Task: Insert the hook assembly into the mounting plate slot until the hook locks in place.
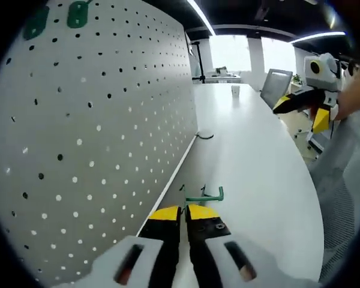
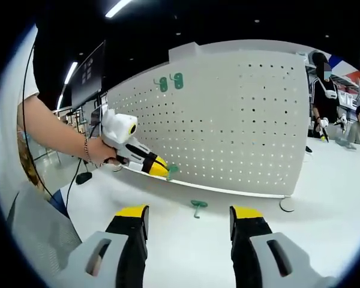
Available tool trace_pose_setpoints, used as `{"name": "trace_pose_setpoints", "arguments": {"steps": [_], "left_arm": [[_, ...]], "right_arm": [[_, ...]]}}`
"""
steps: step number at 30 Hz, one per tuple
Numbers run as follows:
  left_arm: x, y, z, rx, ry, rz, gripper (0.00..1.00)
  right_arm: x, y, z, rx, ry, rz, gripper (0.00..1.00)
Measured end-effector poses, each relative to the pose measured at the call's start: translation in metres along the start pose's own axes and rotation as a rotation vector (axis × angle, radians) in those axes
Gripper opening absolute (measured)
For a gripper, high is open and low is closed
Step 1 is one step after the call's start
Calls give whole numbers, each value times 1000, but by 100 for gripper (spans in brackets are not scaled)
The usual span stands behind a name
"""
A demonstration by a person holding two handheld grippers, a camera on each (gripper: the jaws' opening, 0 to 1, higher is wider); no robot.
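Note:
A white pegboard (image 1: pixel 96 138) (image 2: pixel 240 126) stands upright on the white table (image 1: pixel 252 174), with two green pieces (image 2: pixel 170 82) (image 1: pixel 78 13) mounted near its top. My left gripper (image 1: pixel 184 210) is shut on a green hook (image 1: pixel 205 195) low beside the board's foot. In the right gripper view, that left gripper (image 2: pixel 159 168) is held by a hand and has the hook (image 2: pixel 171 171) at its tip, close to the board. A second green hook (image 2: pixel 198 206) lies on the table just ahead of my open right gripper (image 2: pixel 189 213). The right gripper (image 1: pixel 303 113) hovers off the table's far edge.
A black bent piece (image 1: pixel 204 137) lies at the pegboard's end. A round board foot (image 2: pixel 286 204) rests on the table. A small cup (image 1: pixel 235 90) and a chair (image 1: pixel 275 87) are farther off. People (image 2: pixel 324 96) stand in the background.

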State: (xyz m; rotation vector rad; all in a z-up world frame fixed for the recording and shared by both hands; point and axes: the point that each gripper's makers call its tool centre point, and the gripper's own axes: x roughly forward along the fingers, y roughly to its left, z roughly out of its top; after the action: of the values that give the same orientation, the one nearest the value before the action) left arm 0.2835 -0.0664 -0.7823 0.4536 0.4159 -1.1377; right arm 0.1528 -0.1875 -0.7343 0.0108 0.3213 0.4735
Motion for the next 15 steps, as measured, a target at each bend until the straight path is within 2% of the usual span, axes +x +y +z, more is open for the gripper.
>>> {"name": "trace_pose_setpoints", "arguments": {"steps": [15], "left_arm": [[-21, -5, 19, -14, -91, 31, 4]], "right_arm": [[0, 2, 3, -3, -11, 7, 52]]}}
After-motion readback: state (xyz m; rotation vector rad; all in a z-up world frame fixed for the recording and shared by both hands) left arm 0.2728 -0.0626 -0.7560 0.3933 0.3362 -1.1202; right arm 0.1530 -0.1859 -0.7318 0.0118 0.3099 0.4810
